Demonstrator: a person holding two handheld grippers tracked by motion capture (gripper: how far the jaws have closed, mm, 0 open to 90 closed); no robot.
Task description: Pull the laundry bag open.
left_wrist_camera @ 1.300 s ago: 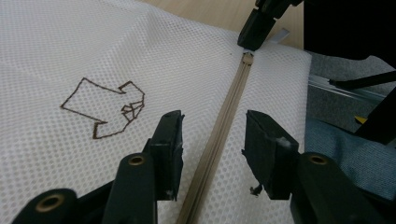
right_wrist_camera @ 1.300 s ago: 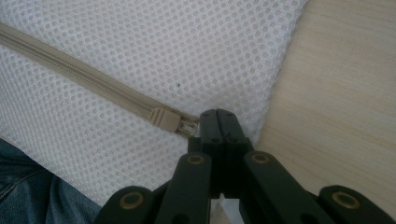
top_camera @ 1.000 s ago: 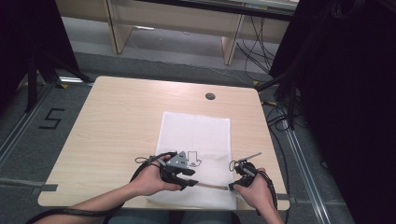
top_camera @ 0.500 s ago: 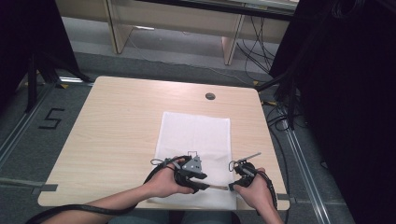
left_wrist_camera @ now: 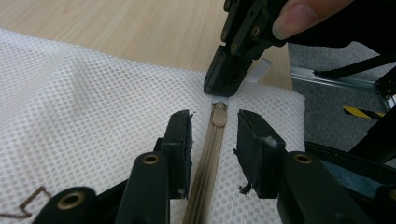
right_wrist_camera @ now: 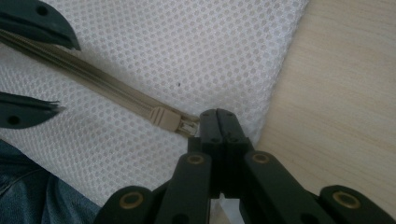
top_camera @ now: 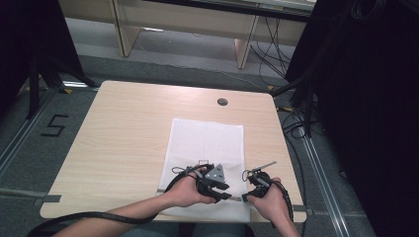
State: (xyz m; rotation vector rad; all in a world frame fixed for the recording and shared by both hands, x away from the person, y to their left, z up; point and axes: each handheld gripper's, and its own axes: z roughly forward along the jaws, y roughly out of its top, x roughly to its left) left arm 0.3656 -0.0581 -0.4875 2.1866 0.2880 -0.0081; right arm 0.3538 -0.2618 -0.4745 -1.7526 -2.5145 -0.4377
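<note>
— Since a second ago, our left gripper (top_camera: 223,190) has slid across the white mesh bag (top_camera: 207,143) toward the right gripper (top_camera: 245,196), its jaws closing in but not yet pinching.

— Right; they straddle the beige zipper (left_wrist_camera: 205,172), pads apart from it. Our right jaws are pressed together on the pull tab beside the slider (right_wrist_camera: 164,118).

— So the zip looks fully closed; opening it is all left.

— Agreed. Its long axis runs along the bag's near edge, at the table's (top_camera: 123,128) front, slider end pointing right.

White mesh bag (top_camera: 207,148) lies flat on table, beige zipper (left_wrist_camera: 208,163) closed.
</note>
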